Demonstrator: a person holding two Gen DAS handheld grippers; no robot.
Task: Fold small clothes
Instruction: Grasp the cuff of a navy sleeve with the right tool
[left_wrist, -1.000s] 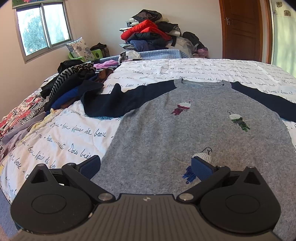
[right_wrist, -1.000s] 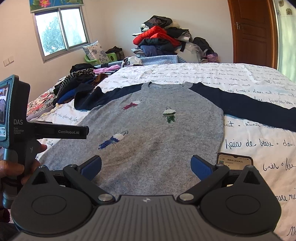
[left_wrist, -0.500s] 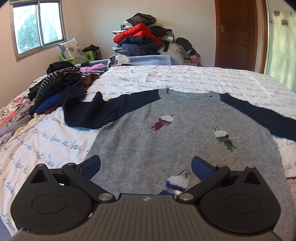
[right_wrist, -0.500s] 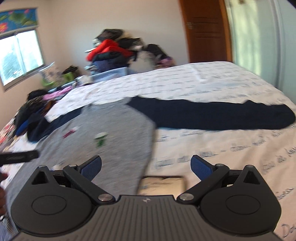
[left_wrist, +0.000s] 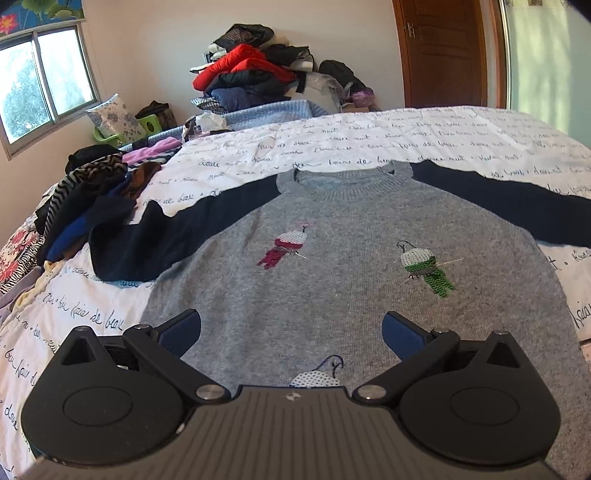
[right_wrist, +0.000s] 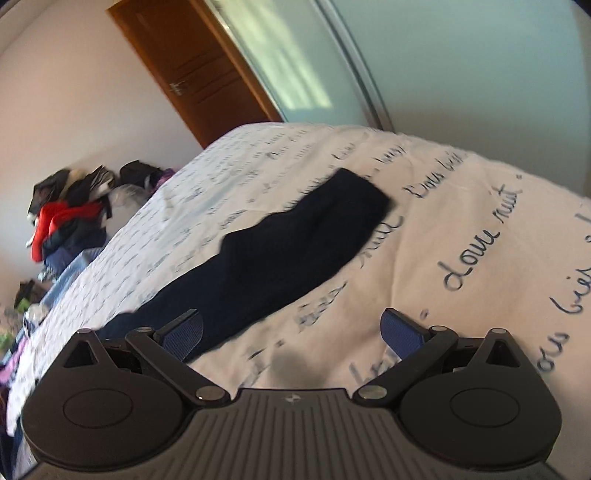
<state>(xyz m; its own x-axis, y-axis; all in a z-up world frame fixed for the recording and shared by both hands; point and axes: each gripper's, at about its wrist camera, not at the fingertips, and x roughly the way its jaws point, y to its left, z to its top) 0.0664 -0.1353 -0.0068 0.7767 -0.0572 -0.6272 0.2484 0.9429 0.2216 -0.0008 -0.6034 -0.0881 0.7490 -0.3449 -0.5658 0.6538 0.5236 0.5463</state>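
Both wide open, holding nothing: left tongs (left_wrist: 291, 328) low over sweater (left_wrist: 332, 266) at frame centre; right tongs (right_wrist: 293, 330) beside sleeve (right_wrist: 295, 243) on bed (right_wrist: 461, 229).

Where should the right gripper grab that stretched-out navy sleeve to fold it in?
Probably the cuff end of the navy sleeve, pinched across its width, coming in from the bed's outer side. It lies flat and straight on the duvet, cuff farthest from the sweater body. The right gripper, jaws open, already faces it.
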